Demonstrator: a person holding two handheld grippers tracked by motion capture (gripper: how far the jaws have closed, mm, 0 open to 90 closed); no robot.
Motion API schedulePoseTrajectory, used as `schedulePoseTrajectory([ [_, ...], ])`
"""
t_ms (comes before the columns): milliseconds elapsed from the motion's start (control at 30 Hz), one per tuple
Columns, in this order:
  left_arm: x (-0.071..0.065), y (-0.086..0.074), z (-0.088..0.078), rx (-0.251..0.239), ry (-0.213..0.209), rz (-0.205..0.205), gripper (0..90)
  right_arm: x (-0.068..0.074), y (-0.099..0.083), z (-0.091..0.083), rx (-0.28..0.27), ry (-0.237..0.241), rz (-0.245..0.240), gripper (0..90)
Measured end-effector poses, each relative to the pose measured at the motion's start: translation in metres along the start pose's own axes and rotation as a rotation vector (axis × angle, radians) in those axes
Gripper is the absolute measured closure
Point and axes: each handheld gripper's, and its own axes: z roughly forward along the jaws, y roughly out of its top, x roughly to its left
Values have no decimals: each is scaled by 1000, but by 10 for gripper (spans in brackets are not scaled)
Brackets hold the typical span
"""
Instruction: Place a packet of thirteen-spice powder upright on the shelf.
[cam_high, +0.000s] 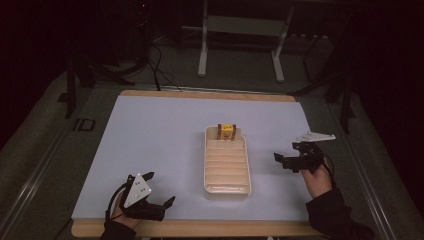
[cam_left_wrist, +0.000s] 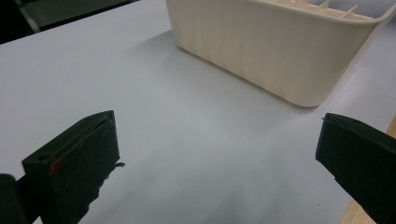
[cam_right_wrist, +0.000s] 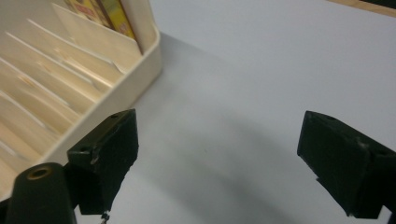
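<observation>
Slotted cream tray mid-table, small yellow box upright in its far slot. Box looks light, stiff cardboard, crushable; pinch its flat faces from above. Left tongs and right tongs both open, empty, flanking the tray.

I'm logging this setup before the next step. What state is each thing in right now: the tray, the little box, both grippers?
Tray: upright on the white mat, slots bare except the far one.
Small yellow box: standing on edge in the tray's far slot.
Left gripper: jaws open, holding nothing, near the table's front edge.
Right gripper: jaws open, holding nothing, beside the tray.
</observation>
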Motion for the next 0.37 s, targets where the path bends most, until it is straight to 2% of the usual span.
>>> schedulePoseTrajectory([
  [100, 0, 0, 0, 1, -1, 2, 0, -1, -11, -2, -18, -11, 3, 124],
  [167, -1, 0, 1, 2, -3, 4, 0, 1, -16, -2, -26, -41, -4, 124],
  [367, -1, 0, 0, 0, -6, 9, 0, 3, -20, 2, -21, -44, -4, 124],
])
